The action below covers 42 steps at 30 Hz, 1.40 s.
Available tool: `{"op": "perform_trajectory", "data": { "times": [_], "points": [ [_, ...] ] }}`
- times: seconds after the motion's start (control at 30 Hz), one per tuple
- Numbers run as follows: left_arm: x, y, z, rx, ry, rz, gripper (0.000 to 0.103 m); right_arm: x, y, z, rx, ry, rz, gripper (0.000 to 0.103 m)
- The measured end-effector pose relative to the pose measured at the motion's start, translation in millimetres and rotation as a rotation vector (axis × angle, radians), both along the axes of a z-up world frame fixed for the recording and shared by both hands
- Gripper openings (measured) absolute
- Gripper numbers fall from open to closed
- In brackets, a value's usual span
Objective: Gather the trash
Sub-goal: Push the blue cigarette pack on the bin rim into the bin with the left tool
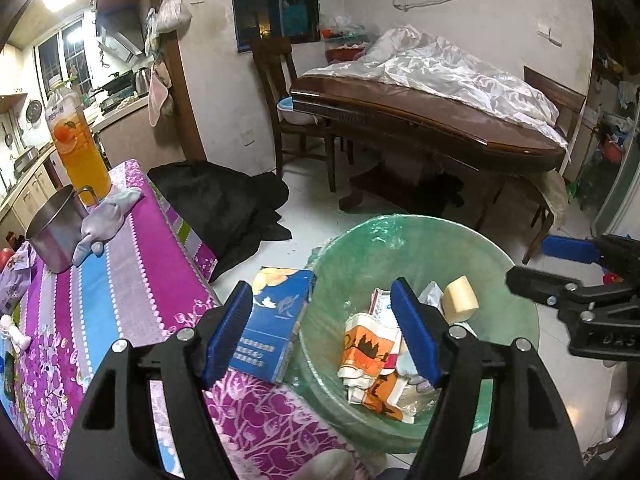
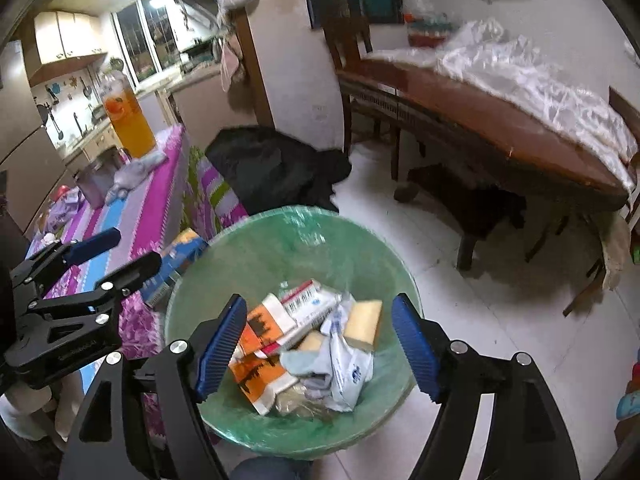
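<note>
**Right wrist view: both grippers empty over the bin, with one box left teetering at the counter edge**

The right gripper (image 2: 318, 344) hangs above the green-lined trash bin (image 2: 280, 236), its jaws spread apart with nothing between them. Below it the collected trash sits inside the bin: an orange-and-white carton (image 2: 260, 364), a yellow sponge (image 2: 362, 320), a crumpled white wrapper (image 2: 350, 376) and a pale sock (image 2: 310, 364).

The left gripper (image 1: 322, 332) also stands apart and empty, straddling the bin rim (image 1: 316, 264) and a blue box (image 1: 276, 320). That box lies at the corner of the counter (image 1: 120, 280), overhanging toward the bin.

Risks, as I judge them:
1. A nudge from the left gripper could tip the blue box to the floor instead of into the bin.
2. A jaw catching the thin liner could drag it off the rim.
3. Reaching further along the counter could knock the steel mug (image 1: 56, 232) or the tall juice bottle (image 1: 78, 148), which are not clearly trash.
</note>
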<state>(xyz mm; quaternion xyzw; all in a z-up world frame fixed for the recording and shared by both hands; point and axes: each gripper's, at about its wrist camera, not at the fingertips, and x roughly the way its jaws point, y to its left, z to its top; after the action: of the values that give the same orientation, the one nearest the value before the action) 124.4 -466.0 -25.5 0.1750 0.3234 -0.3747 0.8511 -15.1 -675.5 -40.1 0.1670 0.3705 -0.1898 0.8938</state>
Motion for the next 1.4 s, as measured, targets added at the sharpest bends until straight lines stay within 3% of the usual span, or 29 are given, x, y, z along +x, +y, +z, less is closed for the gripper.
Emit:
{"op": "perform_trajectory", "data": {
  "times": [0.2,0.37,0.47,0.63,0.83,1.13,1.4],
  "points": [
    [34,43,10,-0.092,0.021,0.051,0.076,-16,49,22,-0.089,-0.142,0.057,0.08],
    [89,86,3,-0.113,0.087,0.147,0.077,-27,85,23,-0.078,-0.214,0.107,0.08],
    [104,94,-11,-0.095,0.181,0.068,0.077,-33,100,16,-0.047,-0.23,0.119,0.08],
    [117,91,-32,-0.202,0.421,-0.119,0.076,-38,116,3,0.001,-0.229,0.134,0.08],
    [136,65,-36,-0.276,0.495,-0.146,0.077,-43,120,-2,0.027,-0.247,0.136,0.08],
    [148,15,-50,-0.166,0.446,-0.182,0.079,-43,111,-21,0.072,-0.231,0.129,0.08],
    [155,-1,-71,-0.094,0.529,-0.248,0.079,-45,107,-26,0.085,-0.234,0.132,0.08]
  ]
}}
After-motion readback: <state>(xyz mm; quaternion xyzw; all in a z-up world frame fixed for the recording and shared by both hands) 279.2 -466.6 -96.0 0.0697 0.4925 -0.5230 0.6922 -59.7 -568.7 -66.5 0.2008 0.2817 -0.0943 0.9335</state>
